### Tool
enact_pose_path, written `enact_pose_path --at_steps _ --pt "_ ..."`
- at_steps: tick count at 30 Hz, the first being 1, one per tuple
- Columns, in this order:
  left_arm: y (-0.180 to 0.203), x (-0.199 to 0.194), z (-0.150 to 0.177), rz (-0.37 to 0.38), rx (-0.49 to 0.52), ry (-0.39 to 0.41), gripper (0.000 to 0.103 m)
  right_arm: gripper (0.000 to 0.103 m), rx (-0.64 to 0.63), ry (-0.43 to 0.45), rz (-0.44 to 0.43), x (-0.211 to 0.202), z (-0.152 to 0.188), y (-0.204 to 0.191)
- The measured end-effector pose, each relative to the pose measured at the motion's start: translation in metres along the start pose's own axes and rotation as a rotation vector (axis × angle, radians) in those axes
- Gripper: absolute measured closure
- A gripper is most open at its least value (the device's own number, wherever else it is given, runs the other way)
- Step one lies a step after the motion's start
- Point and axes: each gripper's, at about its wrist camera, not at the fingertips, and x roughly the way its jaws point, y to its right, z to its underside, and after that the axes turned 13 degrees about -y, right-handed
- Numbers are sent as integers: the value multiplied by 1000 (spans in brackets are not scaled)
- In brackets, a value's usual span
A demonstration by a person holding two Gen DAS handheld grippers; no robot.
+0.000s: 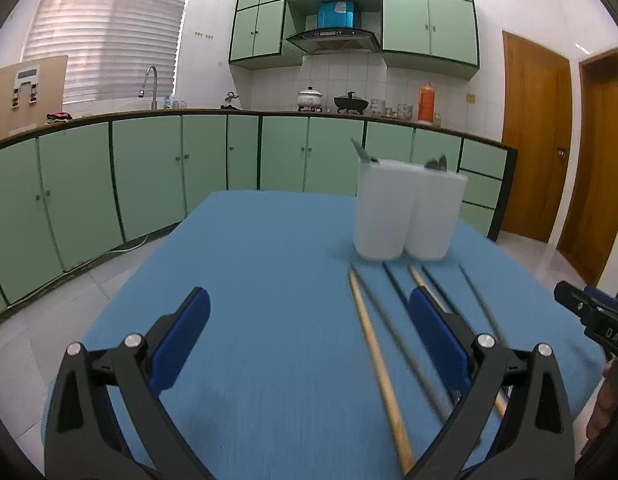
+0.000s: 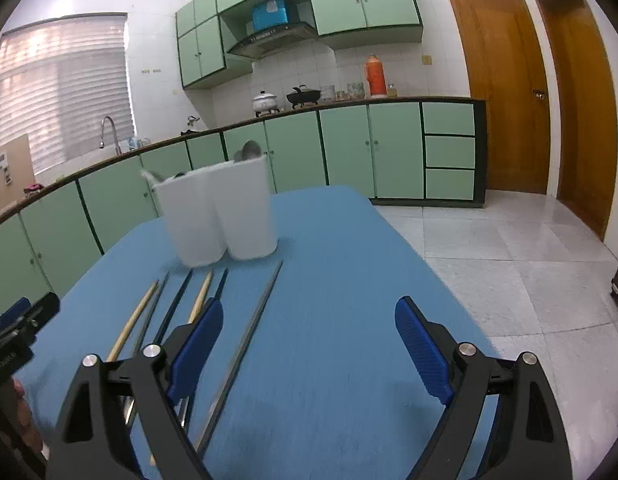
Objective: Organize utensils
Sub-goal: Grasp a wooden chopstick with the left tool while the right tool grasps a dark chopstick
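Observation:
Two white utensil holders (image 1: 409, 212) (image 2: 221, 216) stand side by side on the blue table (image 1: 269, 260) (image 2: 341, 248), with spoon and utensil tips poking above their rims. In front of them lie several chopsticks in a row: wooden chopsticks (image 1: 379, 364) (image 2: 133, 322) and dark metal chopsticks (image 1: 393, 332) (image 2: 249, 340). My left gripper (image 1: 309, 344) is open over the table, its right finger above the chopsticks, nothing between the pads. My right gripper (image 2: 309, 352) is open too, its left finger over the chopsticks, one metal chopstick passing between the fingers on the cloth.
Green cabinets (image 1: 149, 184) and a counter with a sink tap (image 1: 151, 84), pots and an orange flask (image 1: 426, 102) run behind the table. Wooden doors (image 2: 505, 88) stand at the right. Tiled floor (image 2: 509, 264) lies right of the table edge.

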Motion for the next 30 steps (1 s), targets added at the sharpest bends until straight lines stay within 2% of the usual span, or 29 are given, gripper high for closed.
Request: enact_pose_path --at_steps 5,13,16,21,24,30 --pt "2 -18 33 15 -19 -3 6 17 -23 -2 -8 -11 29 -12" --pt "15 -26 62 1 7 -14 8 17 -37 10 -6 -22 51 -19" --pt "18 -22 68 -19 22 -21 24 17 -37 4 -9 -24 58 -20" --pt "22 -14 83 -28 28 -47 28 17 -40 11 -5 -29 63 -19" --pt "25 -16 86 -37 42 -33 37 17 -44 16 -6 -30 60 -19" --pt "34 -19 91 -27 80 -9 67 21 -55 9 -21 -30 65 -24"
